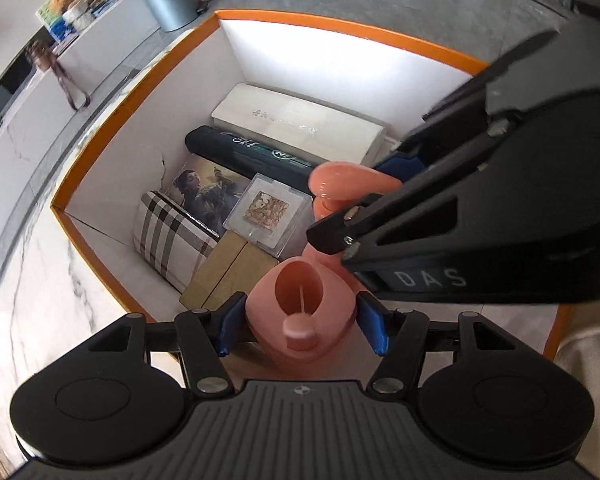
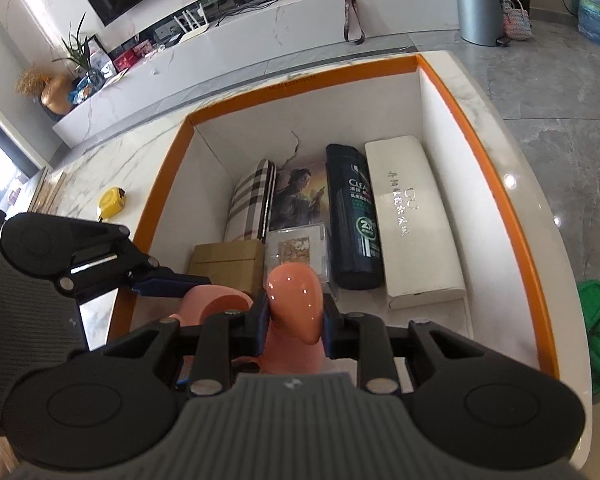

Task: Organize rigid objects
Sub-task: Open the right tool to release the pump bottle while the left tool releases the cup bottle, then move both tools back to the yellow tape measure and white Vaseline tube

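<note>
A salmon-pink plastic holder is low inside the orange-rimmed box [image 1: 340, 26] [image 2: 300, 74], at its near end. Its hollow base [image 1: 300, 300] lies between the blue pads of my left gripper [image 1: 302, 320], which stand close on both sides without clearly pressing; the jaws are open. The holder's rounded glossy head [image 1: 340, 180] [image 2: 296, 292] is pinched by my right gripper [image 2: 294, 320], shut on it. In the left wrist view the right gripper [image 1: 364, 196] comes in from the right. The left gripper's finger [image 2: 172, 280] shows at the left of the right wrist view.
The box also holds a long white case [image 2: 416, 220], a dark shampoo bottle [image 2: 354, 216], a plaid pouch [image 2: 248, 200], a picture card [image 2: 300, 196], a clear square case [image 2: 296, 248] and a brown carton [image 2: 226, 264]. A yellow tape measure [image 2: 111, 202] lies on the marble top.
</note>
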`<state>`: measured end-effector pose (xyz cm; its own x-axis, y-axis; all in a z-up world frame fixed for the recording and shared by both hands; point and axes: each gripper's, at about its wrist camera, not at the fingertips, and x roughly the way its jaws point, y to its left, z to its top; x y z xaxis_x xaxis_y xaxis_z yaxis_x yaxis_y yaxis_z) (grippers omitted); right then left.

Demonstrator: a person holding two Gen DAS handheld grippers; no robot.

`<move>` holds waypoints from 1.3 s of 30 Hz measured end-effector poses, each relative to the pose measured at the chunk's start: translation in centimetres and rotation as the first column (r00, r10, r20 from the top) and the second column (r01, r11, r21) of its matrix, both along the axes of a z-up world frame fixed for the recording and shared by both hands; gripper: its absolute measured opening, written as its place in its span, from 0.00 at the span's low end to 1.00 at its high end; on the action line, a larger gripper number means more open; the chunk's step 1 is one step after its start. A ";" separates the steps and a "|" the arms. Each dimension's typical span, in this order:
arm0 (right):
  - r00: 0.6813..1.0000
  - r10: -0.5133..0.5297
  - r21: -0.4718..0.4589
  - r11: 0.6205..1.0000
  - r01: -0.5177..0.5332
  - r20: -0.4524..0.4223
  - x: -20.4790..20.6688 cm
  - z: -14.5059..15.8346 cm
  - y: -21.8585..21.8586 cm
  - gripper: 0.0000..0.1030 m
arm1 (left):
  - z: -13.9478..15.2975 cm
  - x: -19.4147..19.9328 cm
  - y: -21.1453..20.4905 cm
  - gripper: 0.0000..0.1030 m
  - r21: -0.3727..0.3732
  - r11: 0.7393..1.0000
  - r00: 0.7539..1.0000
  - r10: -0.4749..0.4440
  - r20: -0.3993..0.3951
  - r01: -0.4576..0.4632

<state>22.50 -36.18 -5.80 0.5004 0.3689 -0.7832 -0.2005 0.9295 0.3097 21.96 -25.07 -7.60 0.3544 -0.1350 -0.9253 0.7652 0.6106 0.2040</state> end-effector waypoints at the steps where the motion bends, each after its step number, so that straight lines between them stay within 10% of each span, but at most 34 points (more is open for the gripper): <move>1: 1.000 0.003 0.000 1.000 -0.003 0.001 0.0 0.0 0.1 0.26 | 0.0 -0.1 0.1 0.70 -0.001 1.000 1.000 -0.009 0.002 0.009; 18: 0.998 0.056 -0.006 0.998 -0.055 0.016 -0.4 1.4 1.5 0.39 | 5.9 -0.8 5.2 0.78 -0.241 0.968 0.998 0.064 -0.022 -0.067; 33: 0.990 0.048 -0.051 0.998 -0.041 0.132 -3.0 6.7 3.8 0.41 | 10.6 -3.3 13.1 0.73 -0.441 0.880 0.976 0.214 0.037 -0.177; 39: 0.968 0.079 -0.009 0.997 -0.079 0.238 -4.3 8.8 8.5 0.49 | 10.5 -4.0 20.4 0.69 -0.486 0.830 0.926 0.365 0.099 -0.276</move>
